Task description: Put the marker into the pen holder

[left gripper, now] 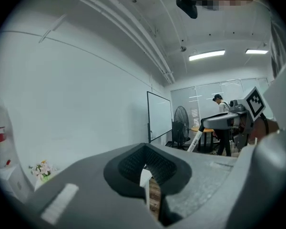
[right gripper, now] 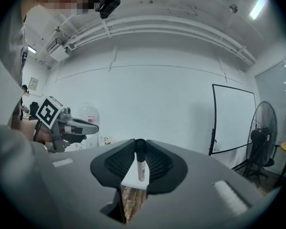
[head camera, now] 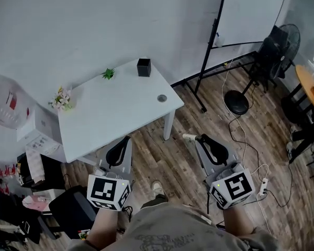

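Observation:
A black square pen holder (head camera: 143, 67) stands near the far edge of the white table (head camera: 110, 119). The marker (right gripper: 141, 167), white-bodied with a black cap, is pinched upright-looking between the black pads of my right gripper (right gripper: 138, 163). In the head view its white end (head camera: 188, 137) pokes out to the left of the right gripper (head camera: 199, 138), which hovers over the wood floor to the right of the table's front corner. My left gripper (head camera: 126, 138) is shut and holds nothing, just before the table's front edge. The left gripper view shows the right gripper (left gripper: 229, 120) and the marker (left gripper: 195, 140) from the side.
On the table are a small green plant (head camera: 108, 73), a flower bunch (head camera: 61, 98) and a round grey disc (head camera: 161, 98). A whiteboard on a stand (head camera: 240, 14), a black stool (head camera: 236, 102), a fan (head camera: 288, 38) and floor cables (head camera: 246, 145) are at the right.

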A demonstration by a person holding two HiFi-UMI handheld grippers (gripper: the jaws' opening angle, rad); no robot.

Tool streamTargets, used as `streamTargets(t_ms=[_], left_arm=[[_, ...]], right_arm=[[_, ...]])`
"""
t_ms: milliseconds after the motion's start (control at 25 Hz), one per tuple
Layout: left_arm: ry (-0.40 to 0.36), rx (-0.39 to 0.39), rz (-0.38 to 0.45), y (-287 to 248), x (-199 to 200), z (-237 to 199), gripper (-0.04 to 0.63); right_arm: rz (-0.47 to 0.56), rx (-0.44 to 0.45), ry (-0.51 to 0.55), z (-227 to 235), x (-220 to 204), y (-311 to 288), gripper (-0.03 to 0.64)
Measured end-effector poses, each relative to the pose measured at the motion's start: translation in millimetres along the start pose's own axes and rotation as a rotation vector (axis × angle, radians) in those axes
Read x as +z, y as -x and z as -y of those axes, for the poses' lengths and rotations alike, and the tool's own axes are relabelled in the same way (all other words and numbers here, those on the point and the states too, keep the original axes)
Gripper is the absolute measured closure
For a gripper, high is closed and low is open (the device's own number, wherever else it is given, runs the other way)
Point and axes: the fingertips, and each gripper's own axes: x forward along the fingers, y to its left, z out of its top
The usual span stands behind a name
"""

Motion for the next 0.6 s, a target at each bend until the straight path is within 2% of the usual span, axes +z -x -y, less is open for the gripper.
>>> streamTargets(t_ms=[240, 600], left_arm=[[0.026, 0.005, -0.012, -36.5, -4.9, -45.7, 0.595], [0.036, 0.003, -0.025, -88.5, -10.3, -73.8, 0.594]], right_arm=[[-0.005, 0.006, -0.006, 10.0, 4.6, -56.4, 0.517], [-0.004, 0.005, -0.036, 47.6, -3.8, -109.2, 0.517]])
